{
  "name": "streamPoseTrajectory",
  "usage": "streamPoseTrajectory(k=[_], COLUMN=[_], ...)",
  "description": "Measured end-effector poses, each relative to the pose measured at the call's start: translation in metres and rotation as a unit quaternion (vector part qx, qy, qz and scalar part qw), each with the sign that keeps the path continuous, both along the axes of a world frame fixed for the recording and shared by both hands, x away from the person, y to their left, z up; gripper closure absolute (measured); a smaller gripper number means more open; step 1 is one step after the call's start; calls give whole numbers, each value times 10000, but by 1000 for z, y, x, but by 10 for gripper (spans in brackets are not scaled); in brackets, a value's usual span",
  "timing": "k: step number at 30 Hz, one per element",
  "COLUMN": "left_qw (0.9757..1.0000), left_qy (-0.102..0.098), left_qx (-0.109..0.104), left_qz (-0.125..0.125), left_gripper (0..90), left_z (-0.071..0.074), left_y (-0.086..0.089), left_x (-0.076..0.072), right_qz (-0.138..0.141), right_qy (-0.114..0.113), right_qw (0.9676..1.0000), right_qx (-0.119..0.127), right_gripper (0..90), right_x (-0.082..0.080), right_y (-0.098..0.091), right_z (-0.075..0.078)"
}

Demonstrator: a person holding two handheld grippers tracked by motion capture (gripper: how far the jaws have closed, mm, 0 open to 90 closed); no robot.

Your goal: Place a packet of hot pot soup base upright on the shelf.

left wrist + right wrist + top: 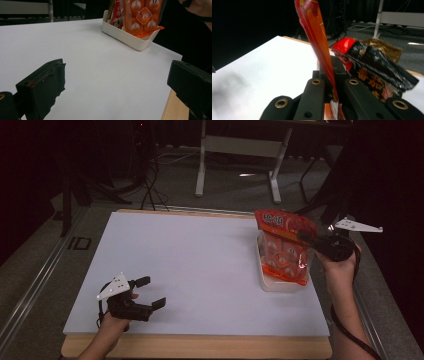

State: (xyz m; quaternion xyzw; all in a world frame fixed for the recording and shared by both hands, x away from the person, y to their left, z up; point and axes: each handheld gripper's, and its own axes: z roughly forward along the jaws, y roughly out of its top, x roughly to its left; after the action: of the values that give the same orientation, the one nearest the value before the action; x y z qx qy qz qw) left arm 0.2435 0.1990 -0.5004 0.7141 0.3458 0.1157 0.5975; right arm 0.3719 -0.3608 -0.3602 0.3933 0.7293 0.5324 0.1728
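The right gripper (306, 238) is pinched tight on the top edge of an orange snack bag (285, 247), at the far right of the white board (190, 270). The bag's bottom sits in a white tray (270, 282) close to the board's right edge. In the right gripper view the thin orange bag (318, 40) stands up between the two closed jaws, and a red and black packet (372, 67) lies just beside it on the right, with a brown packet (387, 48) behind that. The left gripper (150, 292) is at the near left corner of the board, and its jaws are spread wide with nothing in them. In the left gripper view the tray (125, 37) is far off, with the orange bag (141, 16) standing in it. The middle of the board, between the two grippers, is bare white, so there is lots of room there. A strip of wooden table (200, 346) shows along the near edge. Past the far edge is grey floor with white table legs (201, 170) and dark cables (150, 190).
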Motion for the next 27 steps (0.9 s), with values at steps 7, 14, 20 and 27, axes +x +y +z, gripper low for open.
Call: streamPoseTrajectory(k=[7,14,20,27], left_qw=[10000,10000,9999,9999], left_qy=[35,65,105,109], left_qx=[22,8,-38,-44], left_qz=[-23,-40,-22,-45], left_gripper=[15,15,15,15], left_z=[-2,-3,-5,-7], left_y=[-1,-2,0,-1], left_x=[1,1,2,2], right_qz=[-125,-133,-264,-259], right_qy=[185,331,329,319], right_qw=[9997,9993,9991,9991], right_qx=[77,52,12,100], right_gripper=[900,897,894,888], right_x=[3,0,0,-2], right_y=[-9,-21,-26,-27], right_z=[-25,-38,-42,-44])
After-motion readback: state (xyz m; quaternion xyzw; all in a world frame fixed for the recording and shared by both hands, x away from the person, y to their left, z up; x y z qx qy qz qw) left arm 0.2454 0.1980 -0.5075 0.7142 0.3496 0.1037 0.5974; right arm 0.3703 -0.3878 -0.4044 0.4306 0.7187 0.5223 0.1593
